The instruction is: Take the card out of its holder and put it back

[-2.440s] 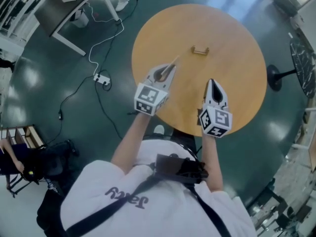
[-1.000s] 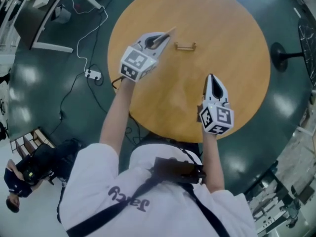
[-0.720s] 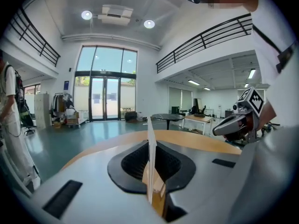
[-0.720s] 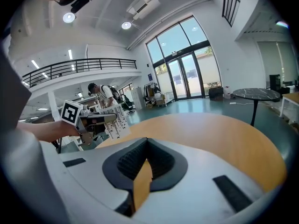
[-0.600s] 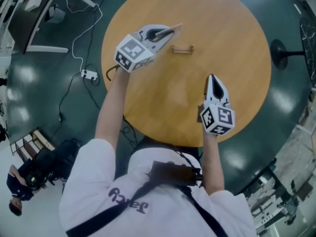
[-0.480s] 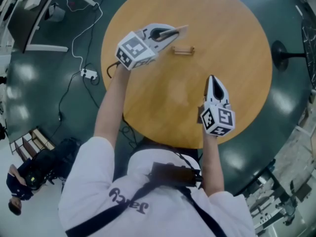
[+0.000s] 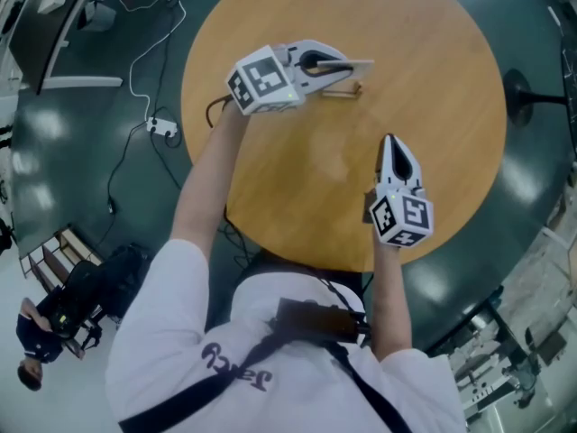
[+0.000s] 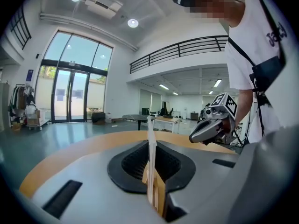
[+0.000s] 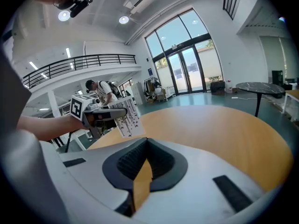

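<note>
Closest to you, right gripper (image 7: 389, 142) sits over the near part of the round wooden table (image 7: 433, 79). Its jaws are pressed together with nothing between them, and the tips point away from your body. Farther out, left gripper (image 7: 338, 66) points across toward the picture's right in the head view. Its jaws are pinching the card (image 7: 362, 62), so the card is out of its holder and up in the air. In the left gripper view the card stands edge-on in the middle of the jaw gap, in an upright plane, with the tan pads tight on both faces. It sticks out ahead of the jaw tips along the gripper's own line. In the right gripper view the printed face shows past the tips. There it looks taller than wide, its long edges leaning a bit off upright. The small wooden holder (image 7: 353, 87) lies on the table just below and beside the left jaw tips, apart from the card. Its long axis runs roughly parallel to the card's edge in the head view.
</note>
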The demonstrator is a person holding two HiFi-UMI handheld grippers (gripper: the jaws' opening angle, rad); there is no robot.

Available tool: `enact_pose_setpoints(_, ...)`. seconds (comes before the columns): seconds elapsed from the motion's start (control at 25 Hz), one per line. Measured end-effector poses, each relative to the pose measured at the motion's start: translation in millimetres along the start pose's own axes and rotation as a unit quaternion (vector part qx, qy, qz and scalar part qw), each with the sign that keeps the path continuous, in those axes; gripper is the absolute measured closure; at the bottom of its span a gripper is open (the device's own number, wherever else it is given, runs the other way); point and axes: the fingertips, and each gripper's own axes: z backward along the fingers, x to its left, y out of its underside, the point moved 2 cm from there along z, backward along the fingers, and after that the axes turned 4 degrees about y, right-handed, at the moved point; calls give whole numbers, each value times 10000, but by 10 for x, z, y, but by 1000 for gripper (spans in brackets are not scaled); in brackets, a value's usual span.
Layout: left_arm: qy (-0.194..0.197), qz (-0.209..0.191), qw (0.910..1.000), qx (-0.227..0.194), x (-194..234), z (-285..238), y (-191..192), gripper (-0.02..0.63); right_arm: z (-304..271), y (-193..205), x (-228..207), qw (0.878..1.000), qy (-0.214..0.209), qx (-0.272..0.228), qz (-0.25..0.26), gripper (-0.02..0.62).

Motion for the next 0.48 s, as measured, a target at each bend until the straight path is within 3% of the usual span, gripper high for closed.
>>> enact_pose_setpoints(0.48,436,257,9986,-130,14,-102,268,580,-2,105,11,9999,-16,134,-93,577)
